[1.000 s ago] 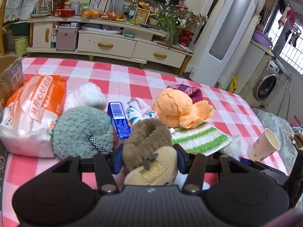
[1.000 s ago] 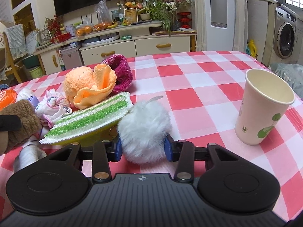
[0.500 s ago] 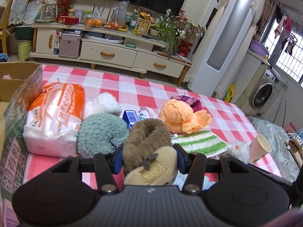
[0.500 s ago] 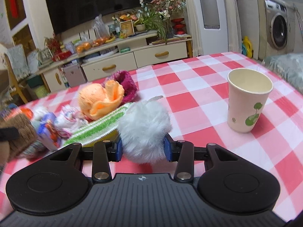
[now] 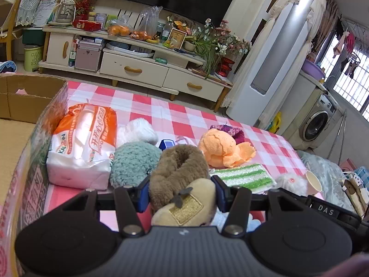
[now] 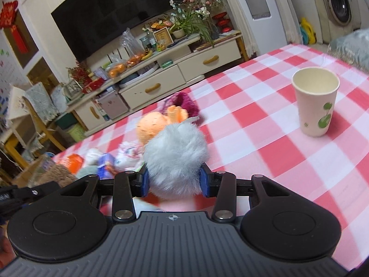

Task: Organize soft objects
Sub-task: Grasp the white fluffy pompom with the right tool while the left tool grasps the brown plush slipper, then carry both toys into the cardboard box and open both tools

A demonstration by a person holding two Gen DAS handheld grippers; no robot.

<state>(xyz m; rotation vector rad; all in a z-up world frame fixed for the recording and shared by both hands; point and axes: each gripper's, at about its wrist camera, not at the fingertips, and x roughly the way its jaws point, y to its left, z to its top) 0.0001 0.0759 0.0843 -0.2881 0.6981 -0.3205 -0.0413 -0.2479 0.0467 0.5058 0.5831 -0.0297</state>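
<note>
- The left gripper (image 5: 180,192) has its jaws clamped on a brown plush slipper (image 5: 182,173), held above the checked tabletop (image 5: 147,106) beside a cardboard box (image 5: 27,97).
- The right gripper (image 6: 175,182) has its jaws clamped on a white fluffy ball (image 6: 176,159), lifted off the tabletop.
- A paper cup (image 6: 314,101) stands upright, well apart from it.

A paper cup (image 6: 315,101) stands upright on the checked tablecloth (image 6: 253,124).
</note>
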